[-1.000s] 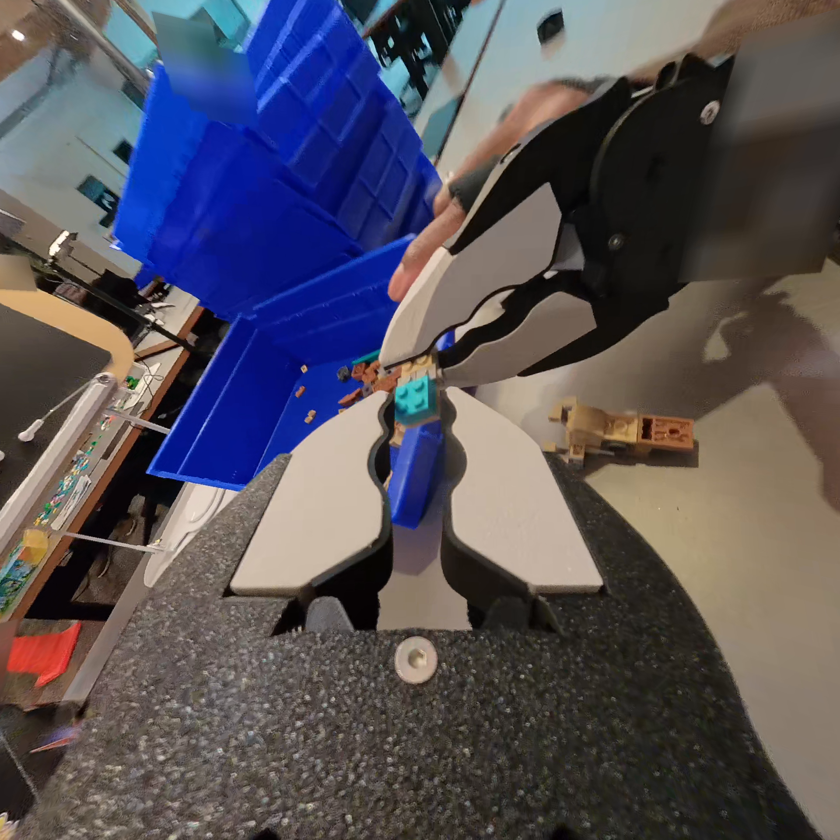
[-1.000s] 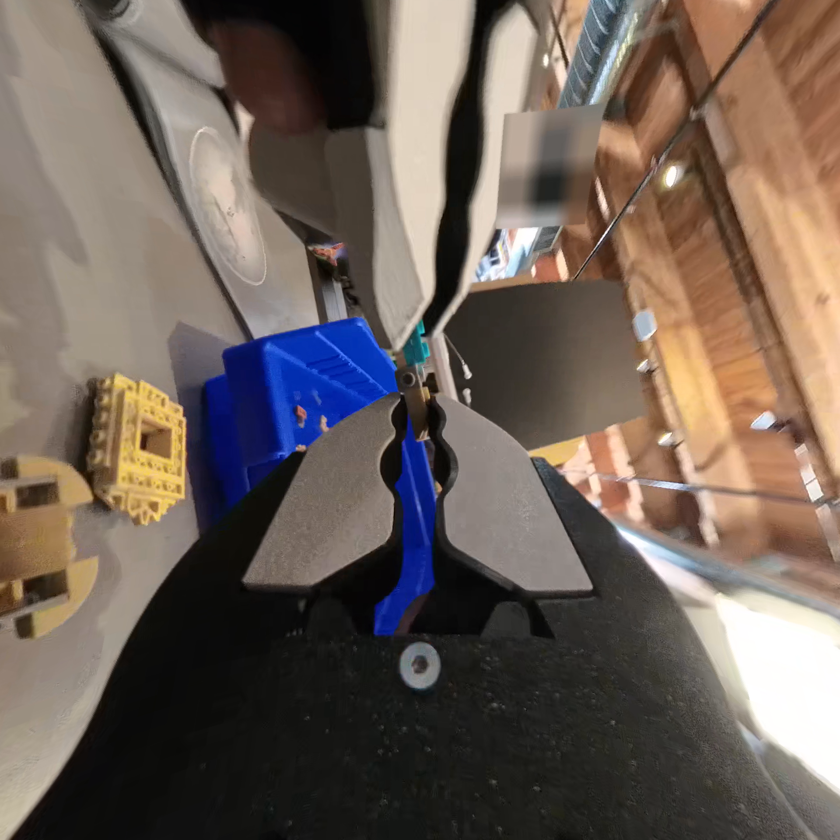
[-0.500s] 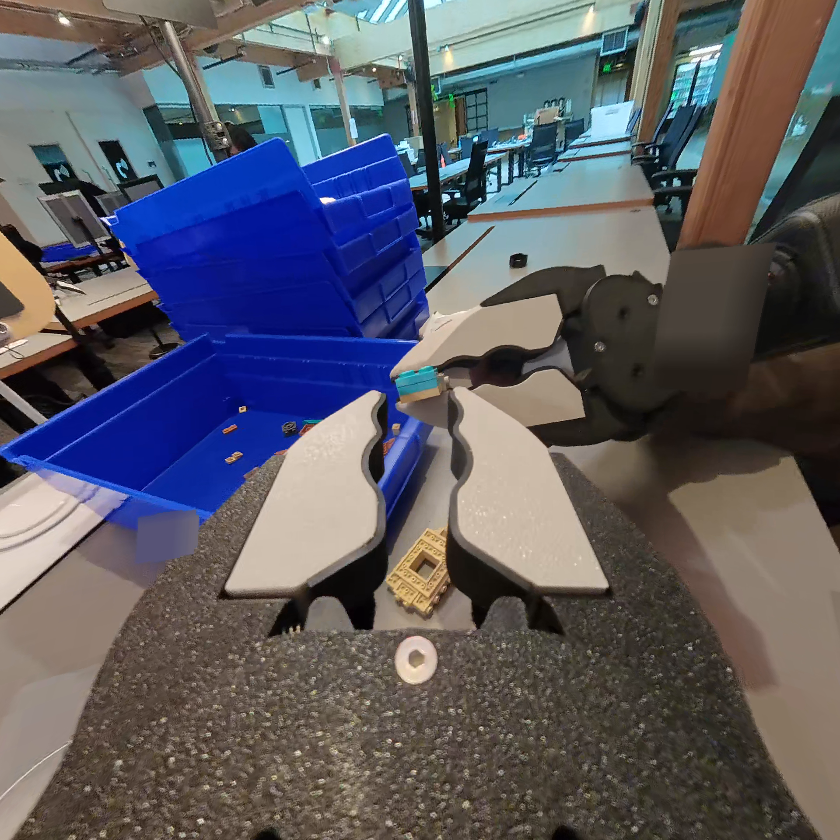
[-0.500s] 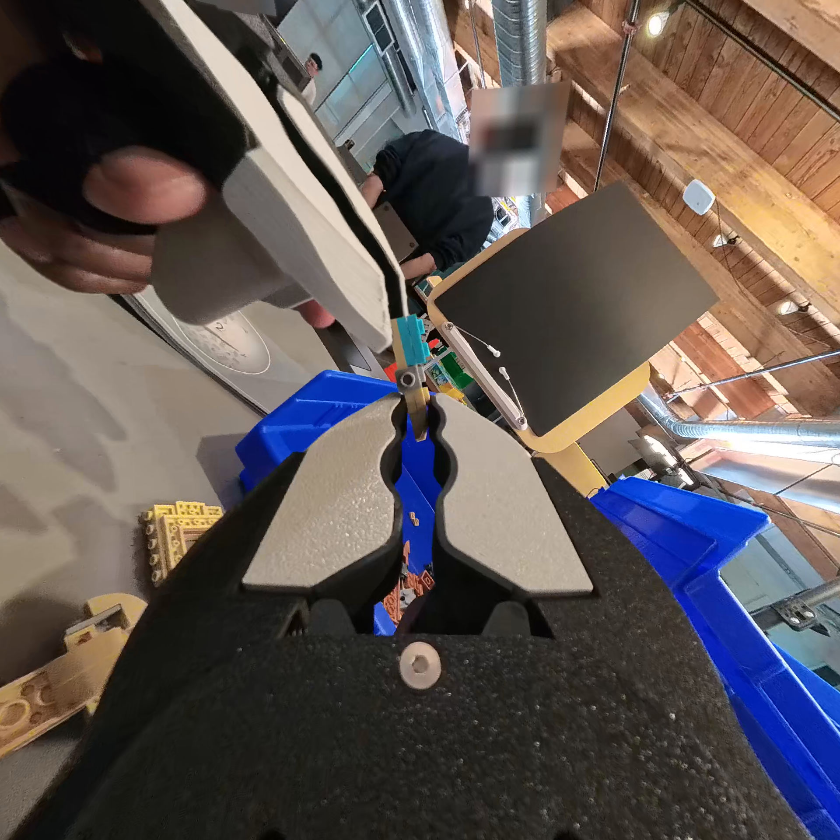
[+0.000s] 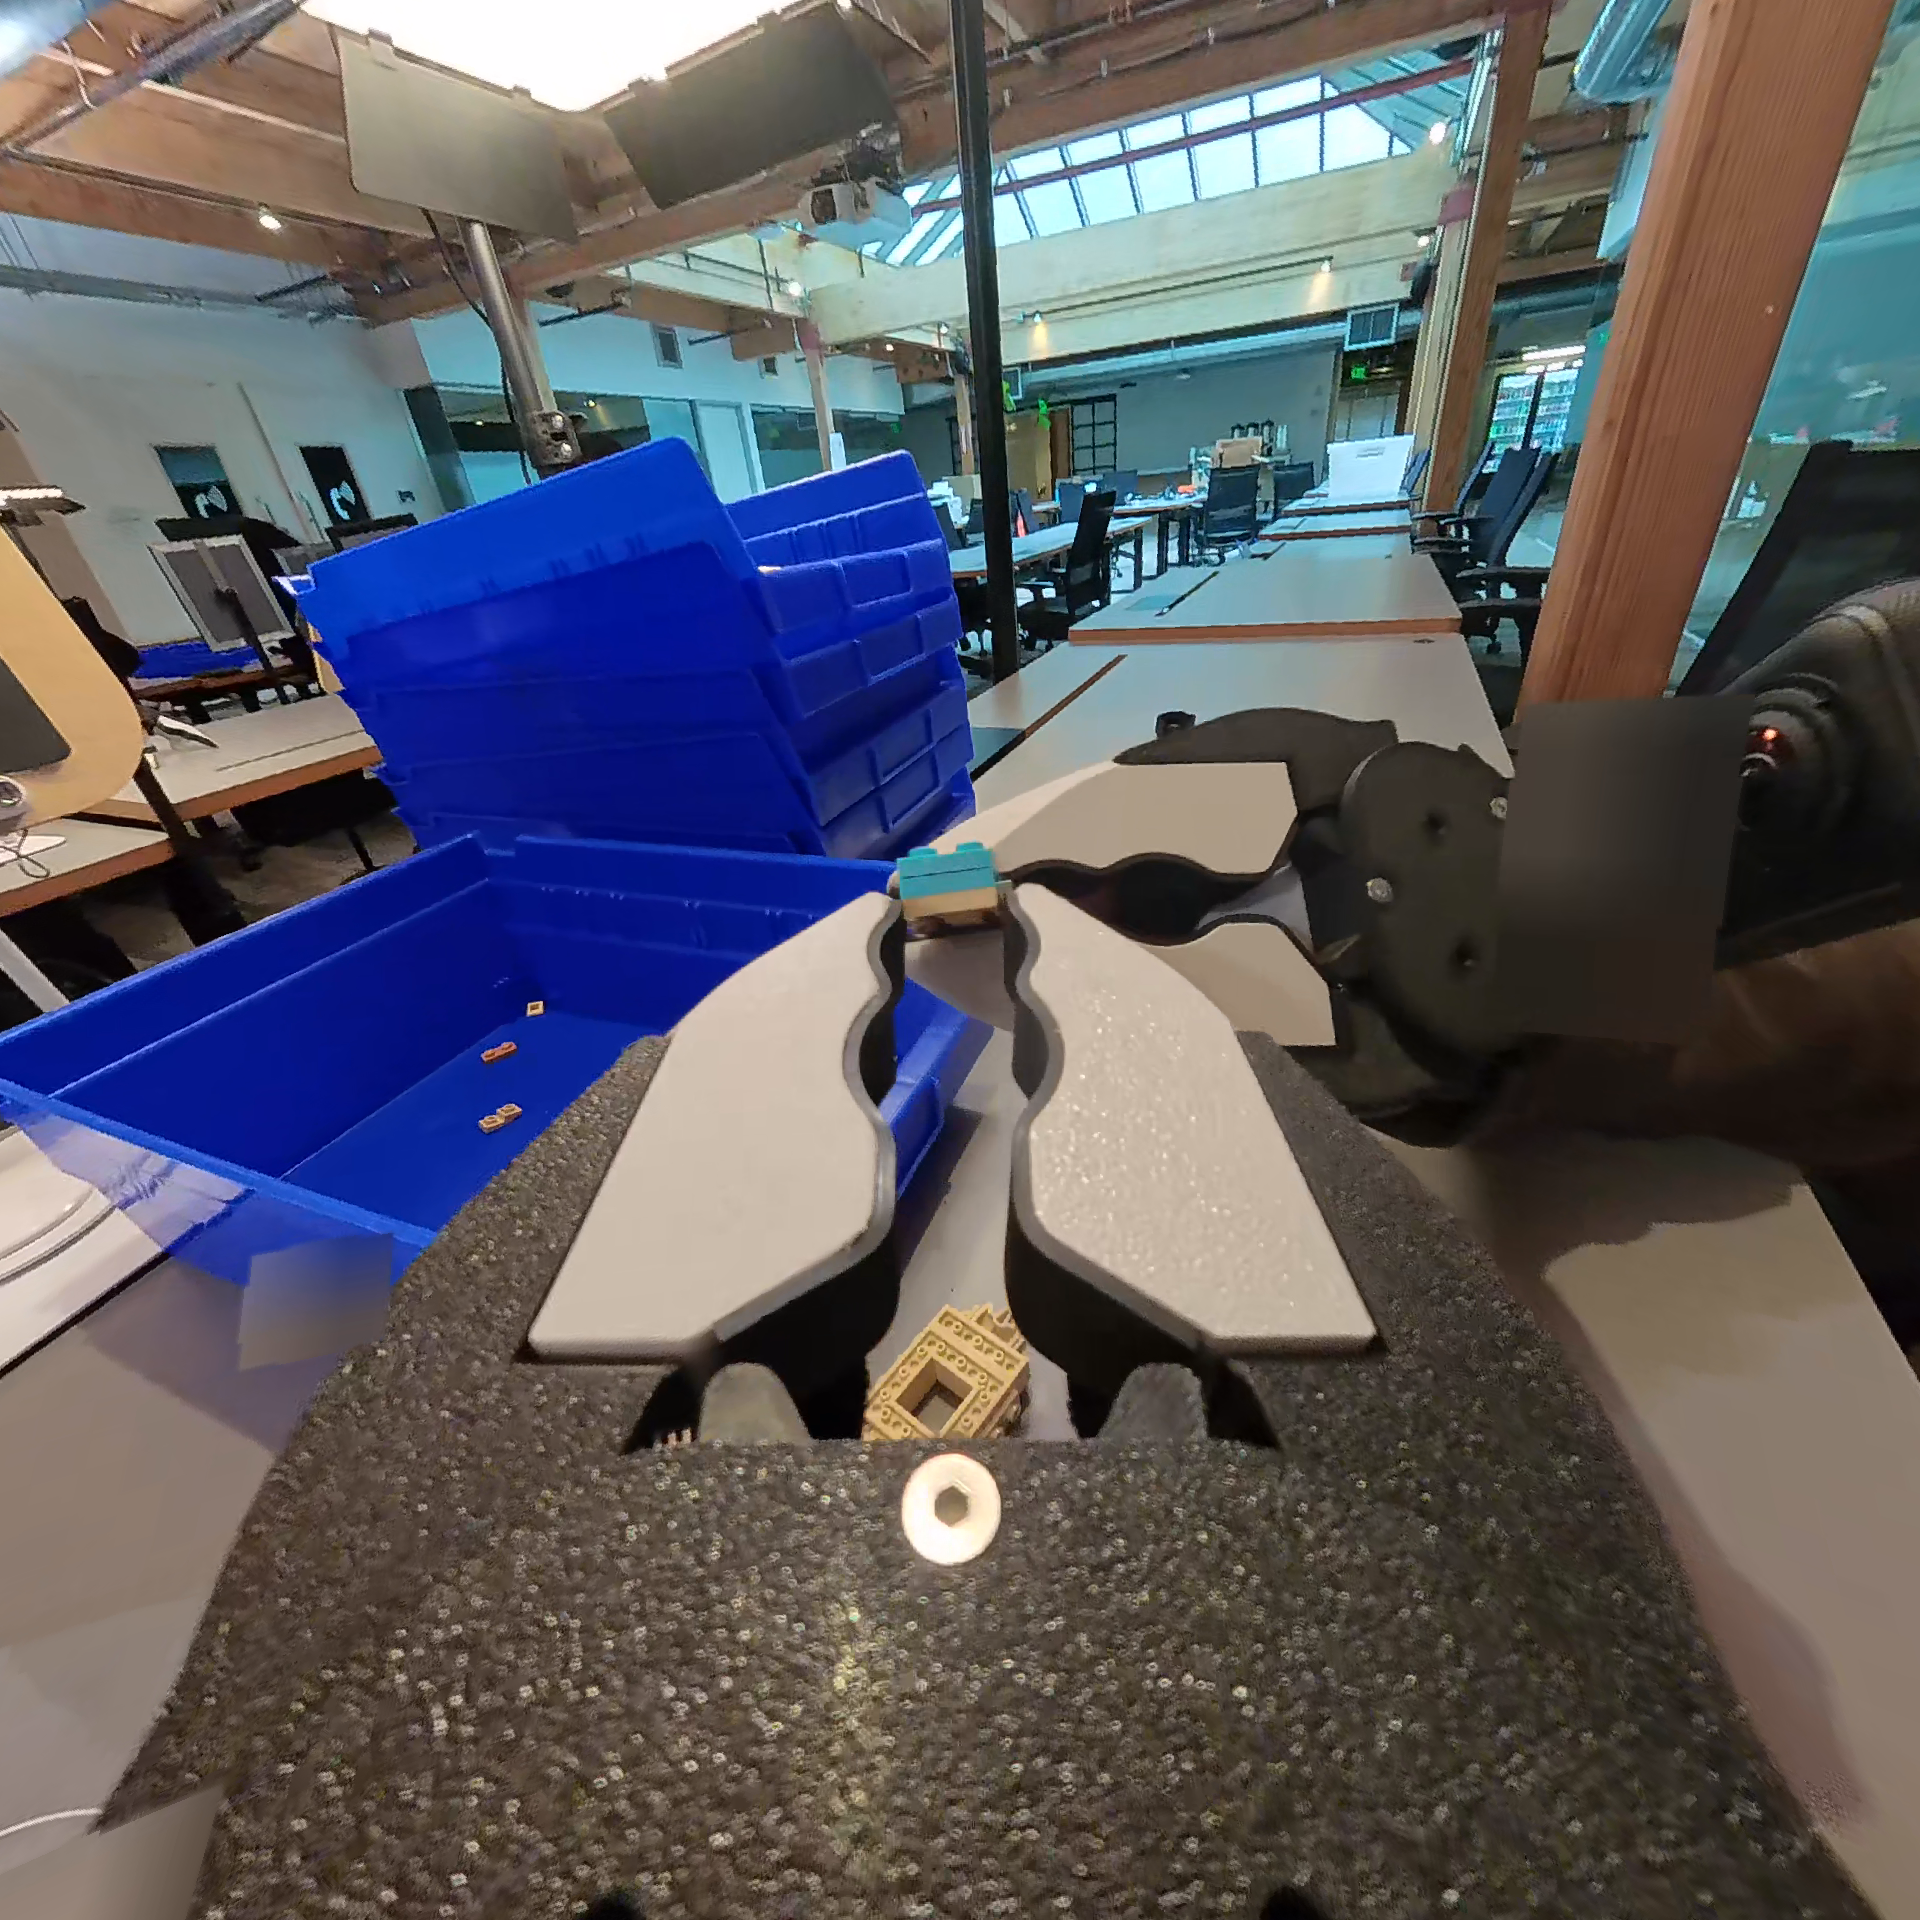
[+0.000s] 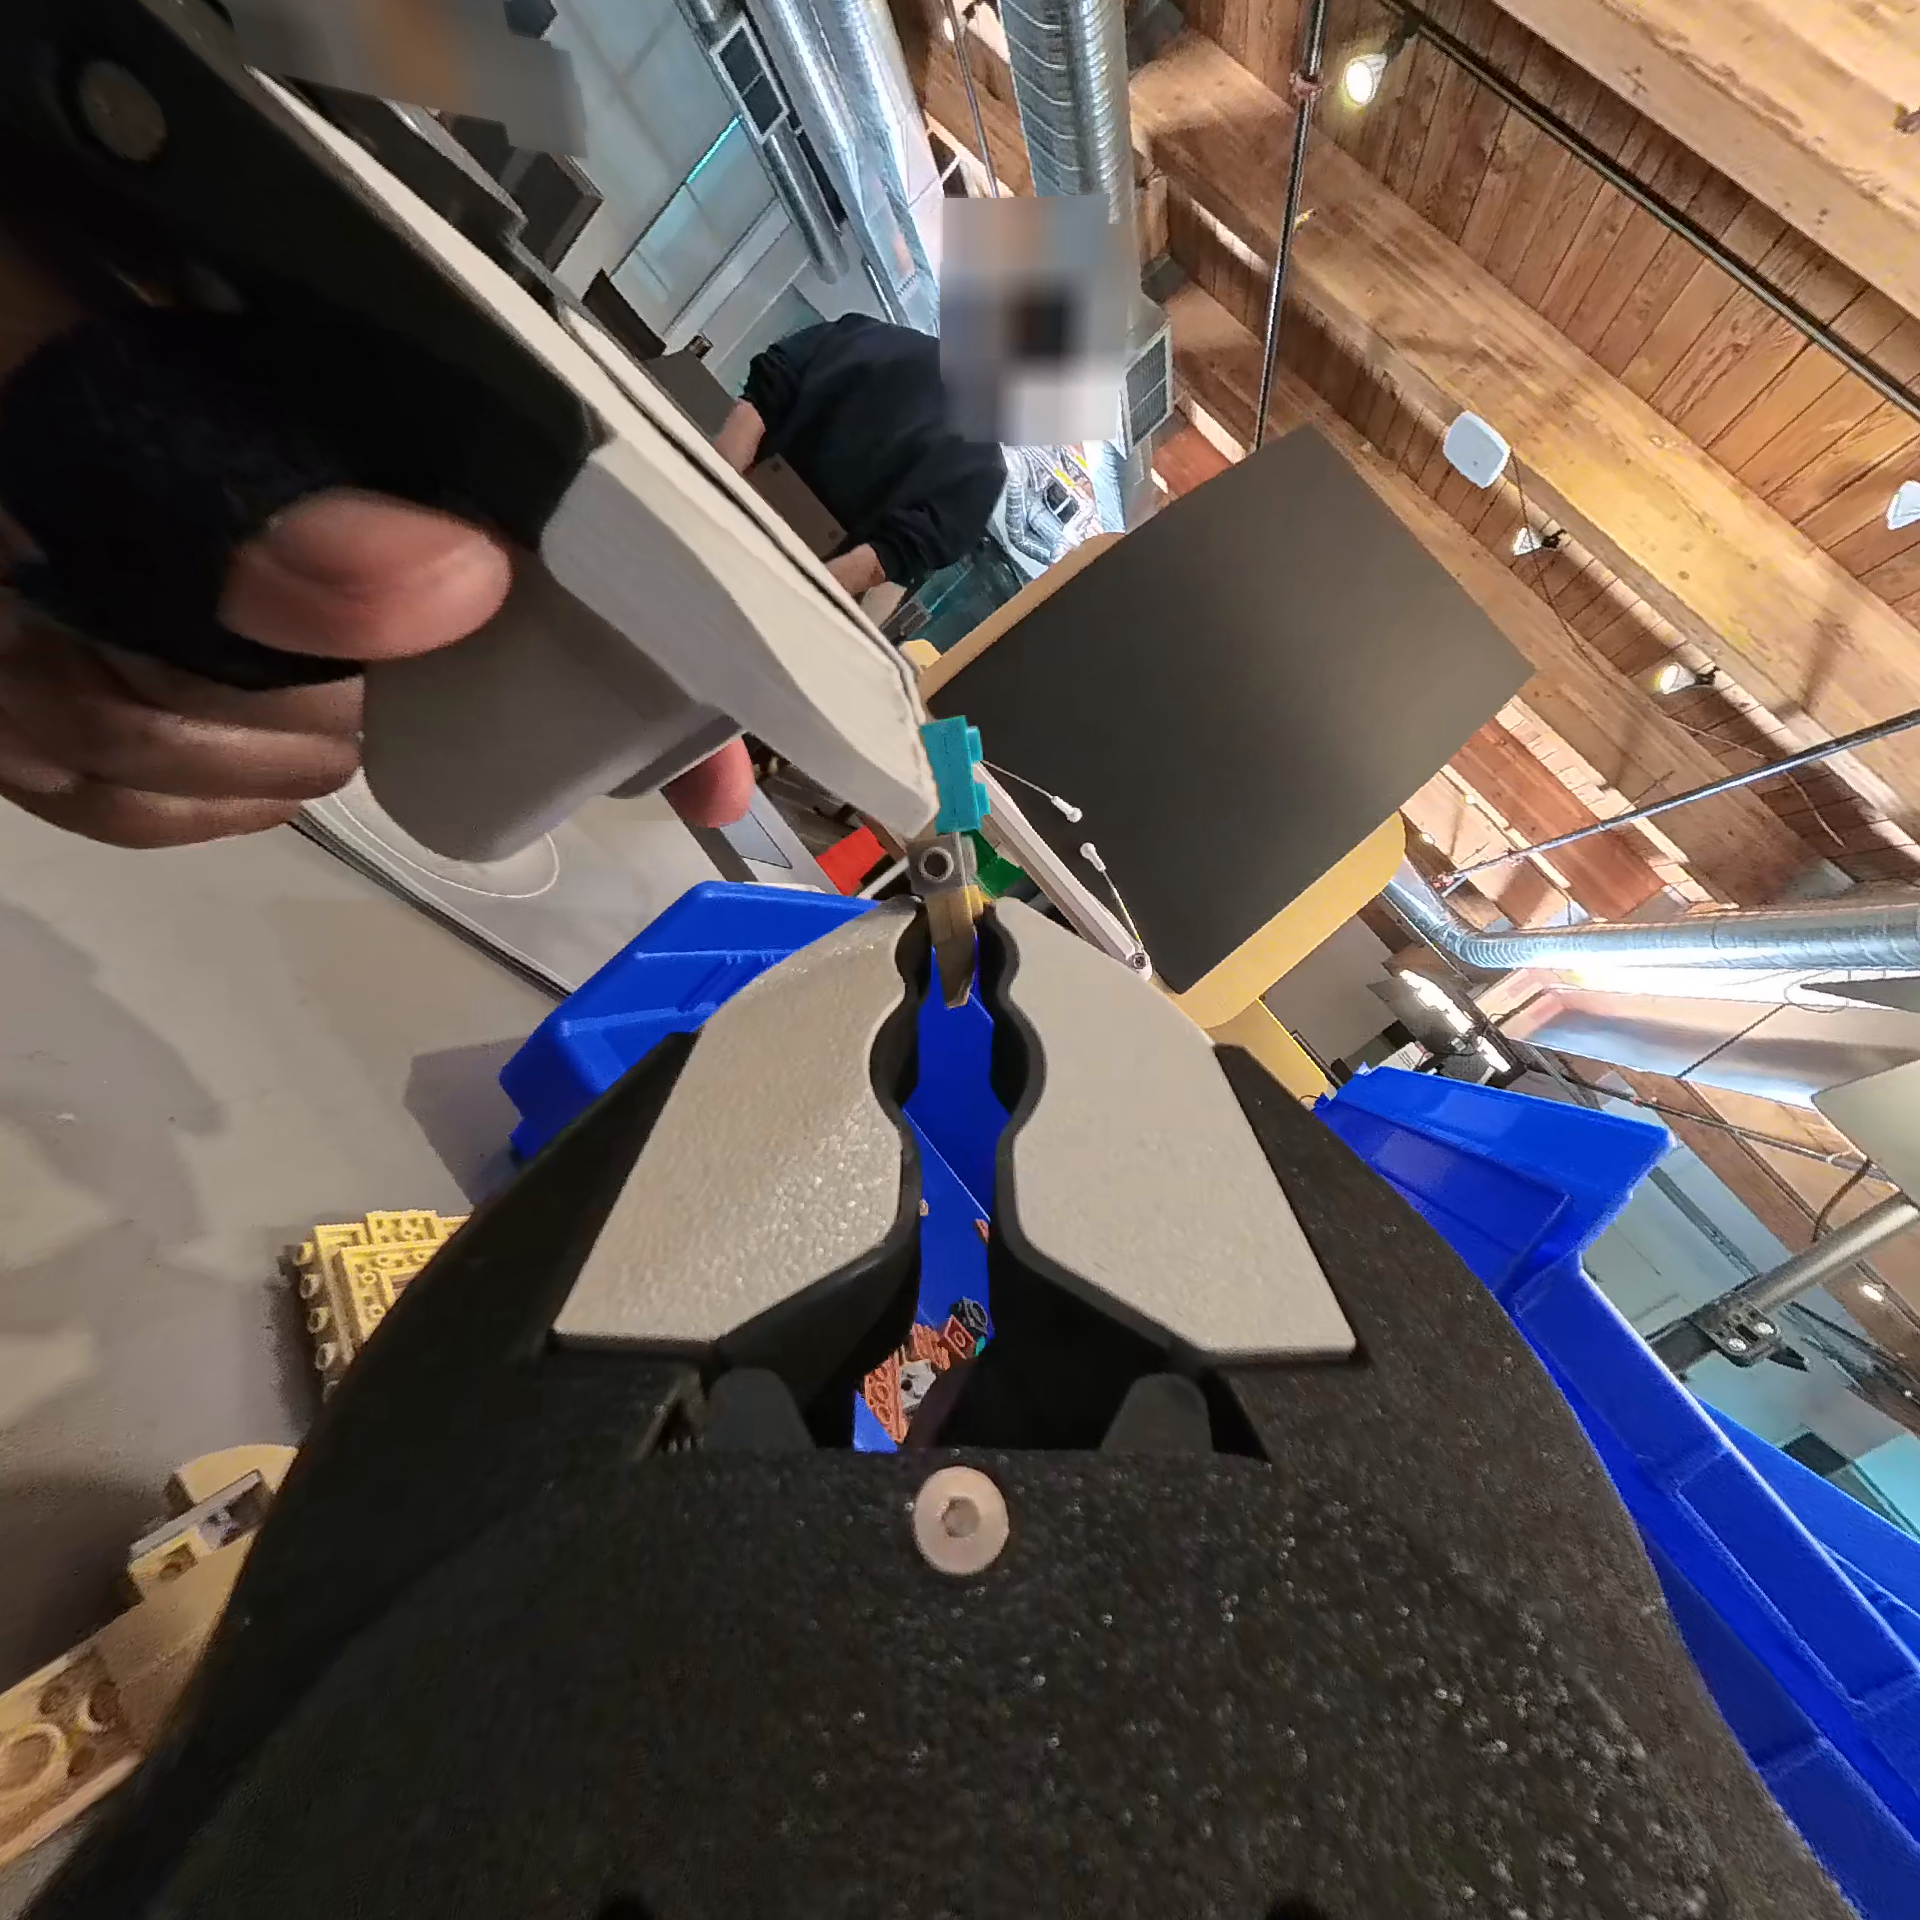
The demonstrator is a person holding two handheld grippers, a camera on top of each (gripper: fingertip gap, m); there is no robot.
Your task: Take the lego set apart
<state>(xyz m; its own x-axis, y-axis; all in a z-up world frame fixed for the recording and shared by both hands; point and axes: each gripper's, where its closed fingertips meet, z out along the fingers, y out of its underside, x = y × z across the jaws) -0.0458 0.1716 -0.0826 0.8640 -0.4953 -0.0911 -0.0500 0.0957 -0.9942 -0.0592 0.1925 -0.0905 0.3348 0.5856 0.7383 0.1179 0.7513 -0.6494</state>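
A small teal-and-tan brick assembly (image 5: 951,886) is clamped at the fingertips of both tools: the left tool (image 5: 954,914) and right tool (image 6: 951,920), above an open blue bin (image 5: 312,1049) on the counter (image 5: 1714,1351).

The left gripper (image 5: 954,906) points level and forward, its 2 fingertips closed on the sides of a small teal-and-tan brick stack (image 5: 951,883). The right gripper (image 6: 951,914) comes in from the right, crosswise to the left one, its 2 tips pinched on the tan plate end of the same stack. A gloved hand (image 6: 239,582) with bare fingertips grips the left gripper's body.
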